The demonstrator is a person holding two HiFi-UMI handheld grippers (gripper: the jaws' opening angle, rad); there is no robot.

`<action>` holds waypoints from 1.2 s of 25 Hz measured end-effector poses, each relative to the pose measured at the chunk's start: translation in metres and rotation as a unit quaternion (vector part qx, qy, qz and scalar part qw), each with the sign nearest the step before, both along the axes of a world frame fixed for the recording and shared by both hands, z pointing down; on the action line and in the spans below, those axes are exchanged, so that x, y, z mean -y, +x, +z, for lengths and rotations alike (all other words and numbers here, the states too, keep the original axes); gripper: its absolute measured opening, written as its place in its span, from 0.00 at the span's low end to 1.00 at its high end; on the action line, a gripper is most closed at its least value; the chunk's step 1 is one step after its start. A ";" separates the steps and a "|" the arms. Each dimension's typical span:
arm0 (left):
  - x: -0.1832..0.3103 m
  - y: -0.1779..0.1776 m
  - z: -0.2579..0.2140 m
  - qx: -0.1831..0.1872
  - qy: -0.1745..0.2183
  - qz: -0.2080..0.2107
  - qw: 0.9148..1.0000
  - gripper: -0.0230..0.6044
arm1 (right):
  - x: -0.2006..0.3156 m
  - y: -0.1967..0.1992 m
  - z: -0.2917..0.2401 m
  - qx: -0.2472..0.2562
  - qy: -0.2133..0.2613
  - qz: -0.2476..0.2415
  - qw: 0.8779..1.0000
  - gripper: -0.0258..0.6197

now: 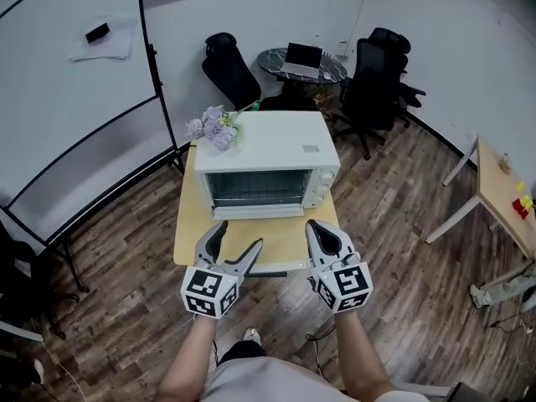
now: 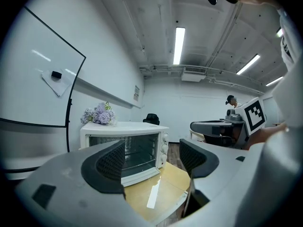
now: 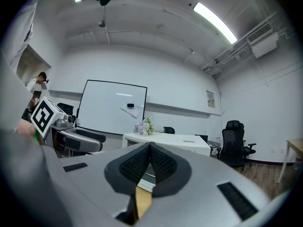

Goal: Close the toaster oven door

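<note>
Pale-wood table sits mid-frame and carries the white toaster oven, with purple flowers at the oven's upper-left corner. The oven's glass door faces the lower edge of the frame; whether it is fully shut I cannot tell. Below it, the left gripper hovers over the table's near edge, jaws apart and empty. Further right, the right gripper has its jaws pressed together on nothing.

Toaster oven on table, flowers at its back-left corner, chairs behind
</note>
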State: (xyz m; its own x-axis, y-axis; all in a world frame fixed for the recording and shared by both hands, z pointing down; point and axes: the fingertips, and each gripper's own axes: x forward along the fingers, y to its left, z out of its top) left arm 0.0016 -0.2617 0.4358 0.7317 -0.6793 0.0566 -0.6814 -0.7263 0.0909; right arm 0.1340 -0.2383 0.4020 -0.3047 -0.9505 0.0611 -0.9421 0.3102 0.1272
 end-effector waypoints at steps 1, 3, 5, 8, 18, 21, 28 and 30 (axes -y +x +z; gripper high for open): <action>0.007 0.000 0.000 0.000 0.000 -0.001 1.000 0.57 | 0.008 0.001 -0.001 0.000 0.000 0.000 1.000 0.04; 0.020 0.001 -0.001 -0.001 -0.001 -0.003 1.000 0.57 | 0.022 0.002 -0.003 0.000 0.002 -0.001 1.000 0.04; 0.031 0.001 -0.002 -0.002 -0.001 -0.007 1.000 0.57 | 0.033 0.002 -0.006 -0.002 0.004 -0.005 1.000 0.04; 0.042 0.003 -0.002 -0.002 -0.002 -0.013 1.000 0.57 | 0.047 0.004 -0.007 -0.003 0.004 -0.011 1.000 0.04; 0.050 0.015 -0.006 -0.001 -0.003 -0.068 0.998 0.57 | 0.067 0.018 -0.005 0.005 0.002 -0.061 0.998 0.04; 0.048 0.015 -0.004 0.003 -0.003 -0.085 0.996 0.57 | 0.068 0.018 0.000 0.007 -0.002 -0.078 0.997 0.04; 0.045 0.006 0.028 0.033 -0.034 -0.119 0.992 0.57 | 0.065 0.012 0.011 -0.001 -0.015 -0.093 0.996 0.04; 0.045 0.003 0.047 0.044 -0.052 -0.126 0.990 0.57 | 0.065 0.012 0.020 -0.007 -0.024 -0.091 0.996 0.04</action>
State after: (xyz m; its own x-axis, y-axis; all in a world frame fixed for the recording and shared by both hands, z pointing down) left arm 0.0050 -0.3062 0.4829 0.5293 -0.8264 0.1920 -0.8480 -0.5225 0.0887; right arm 0.1455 -0.3030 0.4222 -0.4703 -0.8755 0.1110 -0.8682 0.4815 0.1196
